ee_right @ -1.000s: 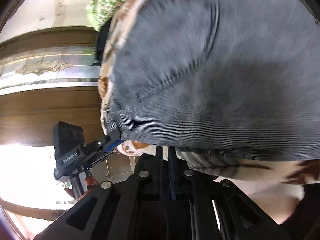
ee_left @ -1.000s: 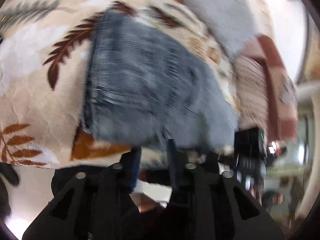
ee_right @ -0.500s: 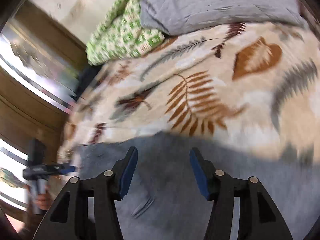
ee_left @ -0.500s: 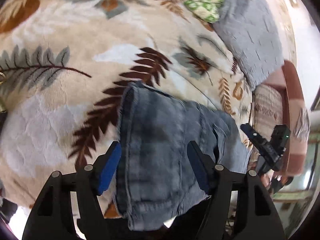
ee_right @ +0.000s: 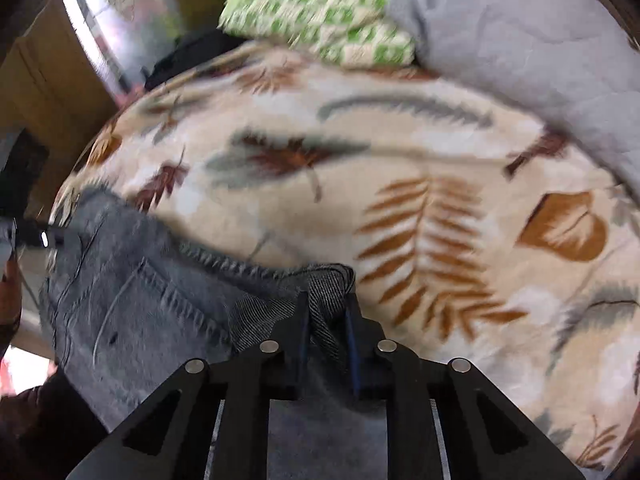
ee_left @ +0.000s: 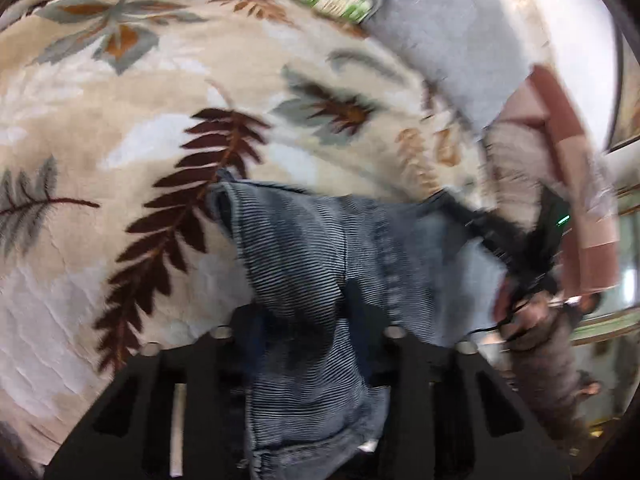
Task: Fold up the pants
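Grey-blue corduroy pants (ee_left: 320, 248) lie folded on a leaf-patterned blanket (ee_left: 120, 140). My left gripper (ee_left: 308, 320) has a thick bunch of their near edge between its fingers, and the jaws are closing on it. In the right wrist view the pants (ee_right: 132, 312) spread to the lower left, a back pocket showing. My right gripper (ee_right: 326, 312) pinches a raised fold of the pants' edge between its blue pads, its jaws closing too. The right gripper's black body (ee_left: 520, 248) and the hand (ee_left: 532, 320) holding it show blurred at the pants' far side.
A green-and-white patterned pillow (ee_right: 328, 12) and a grey quilt (ee_right: 520, 40) lie at the blanket's far end. A pink and brown cloth (ee_left: 560, 160) hangs at the right. Wooden furniture (ee_right: 40, 92) stands beyond the bed's left side.
Half a second ago both grippers stood open above the pants. Both have now come down and closed on folds of the fabric; the right one has shifted to the pants' edge.
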A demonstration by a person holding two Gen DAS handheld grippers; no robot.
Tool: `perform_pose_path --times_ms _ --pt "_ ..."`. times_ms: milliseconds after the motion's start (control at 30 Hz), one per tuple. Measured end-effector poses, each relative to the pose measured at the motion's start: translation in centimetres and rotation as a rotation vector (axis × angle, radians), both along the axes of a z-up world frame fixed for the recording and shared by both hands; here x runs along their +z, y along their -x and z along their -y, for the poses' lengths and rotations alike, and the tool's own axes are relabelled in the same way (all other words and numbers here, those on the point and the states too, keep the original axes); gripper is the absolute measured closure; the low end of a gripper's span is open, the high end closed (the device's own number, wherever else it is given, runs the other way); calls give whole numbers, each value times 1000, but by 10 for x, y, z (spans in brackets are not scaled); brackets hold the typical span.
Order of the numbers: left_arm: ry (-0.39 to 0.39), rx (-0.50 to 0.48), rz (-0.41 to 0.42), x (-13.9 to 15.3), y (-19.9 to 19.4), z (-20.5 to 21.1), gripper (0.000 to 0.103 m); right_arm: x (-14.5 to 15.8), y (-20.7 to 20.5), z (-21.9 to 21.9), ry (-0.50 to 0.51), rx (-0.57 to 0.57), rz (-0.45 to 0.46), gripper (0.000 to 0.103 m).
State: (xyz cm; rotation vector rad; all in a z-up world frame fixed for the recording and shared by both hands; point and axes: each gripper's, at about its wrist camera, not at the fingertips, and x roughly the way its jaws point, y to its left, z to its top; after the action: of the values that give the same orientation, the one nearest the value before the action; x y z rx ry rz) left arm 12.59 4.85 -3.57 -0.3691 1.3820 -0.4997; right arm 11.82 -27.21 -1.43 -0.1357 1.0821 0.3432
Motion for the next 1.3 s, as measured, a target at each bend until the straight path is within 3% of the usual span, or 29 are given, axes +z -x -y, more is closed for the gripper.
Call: perform_pose_path --times_ms 33,167,267,367,433,533,667,733,833,1033,1133,1267,1300 --pt "-38 5 -8 -6 -1 1 76 -7 -5 3 7 -40 -4 100" --pt "-83 22 -11 -15 2 -2 75 -34 -16 3 -18 -113 -54 100" --pt "-103 32 -7 -6 4 -5 75 -27 -16 10 -48 -130 -65 96" --pt "-113 58 8 11 7 -11 75 -4 -4 35 -170 -199 -64 91" --pt "-124 58 33 27 11 -11 71 10 12 60 -256 -258 -65 83" --pt "-104 41 72 46 17 5 45 25 50 93 -296 -344 -31 54" --pt "-122 -51 124 68 30 59 27 31 109 142 -384 -470 -8 49" --pt "-141 -92 131 70 33 87 24 32 144 177 -434 -563 13 49" --pt "-185 -172 124 66 38 140 22 34 202 240 -484 -740 74 49" --pt "-275 -245 132 61 43 219 21 21 296 325 -549 -1003 147 43" --pt "-321 -241 195 73 46 249 21 1 325 344 -615 -1070 142 43" --pt "-409 -163 379 104 55 279 21 -21 339 353 -722 -1103 143 43" --pt "-397 -162 406 110 56 284 21 -25 340 354 -743 -1103 144 43"
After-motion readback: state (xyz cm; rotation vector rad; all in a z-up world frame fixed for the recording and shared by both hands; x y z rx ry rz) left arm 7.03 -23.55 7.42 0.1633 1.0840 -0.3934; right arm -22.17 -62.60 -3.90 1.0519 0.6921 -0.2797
